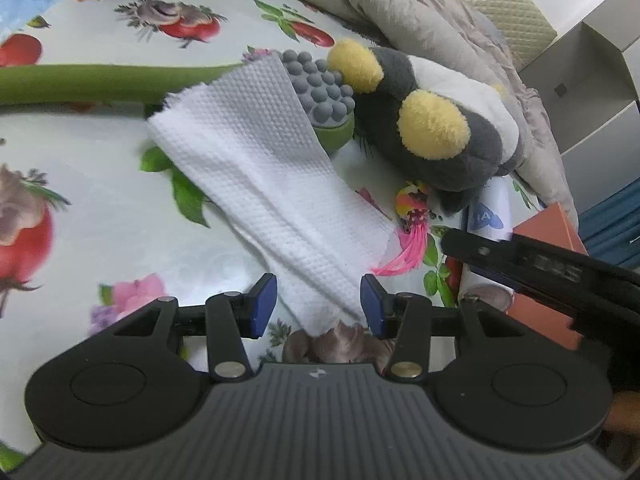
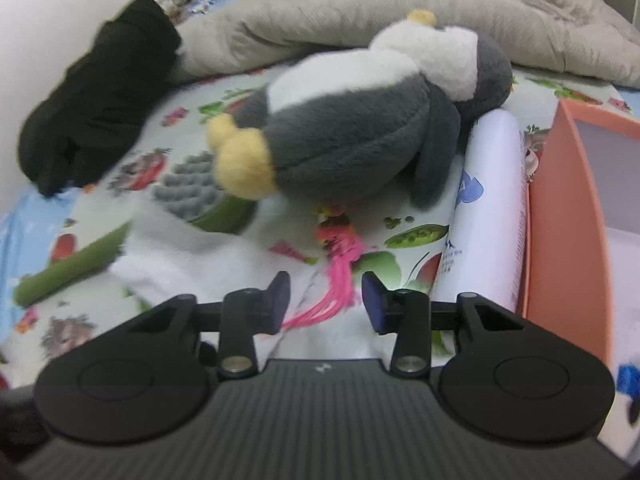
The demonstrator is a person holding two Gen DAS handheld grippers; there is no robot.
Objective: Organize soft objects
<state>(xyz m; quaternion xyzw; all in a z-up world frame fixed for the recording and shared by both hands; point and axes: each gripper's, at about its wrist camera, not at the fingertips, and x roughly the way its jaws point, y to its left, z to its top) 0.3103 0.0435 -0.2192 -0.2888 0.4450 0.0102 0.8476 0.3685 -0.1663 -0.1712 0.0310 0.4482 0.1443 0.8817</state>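
A white embossed paper towel (image 1: 256, 168) lies on the flowered cloth, its near end between the fingers of my open left gripper (image 1: 319, 306). Beyond it a grey, white and yellow plush penguin (image 1: 432, 120) lies on its side. In the right wrist view the penguin (image 2: 352, 132) lies ahead of my open, empty right gripper (image 2: 325, 300), and the towel (image 2: 180, 252) is blurred at the left. A pink tassel (image 2: 336, 280) runs between the right fingers. My right gripper shows as a black arm in the left wrist view (image 1: 540, 268).
A green massage stick with a grey knobbed head (image 1: 320, 88) lies behind the towel. A white bottle (image 2: 488, 208) lies beside an orange box (image 2: 568, 216) at the right. A grey quilt (image 2: 360, 12) and a black garment (image 2: 100, 100) lie at the back.
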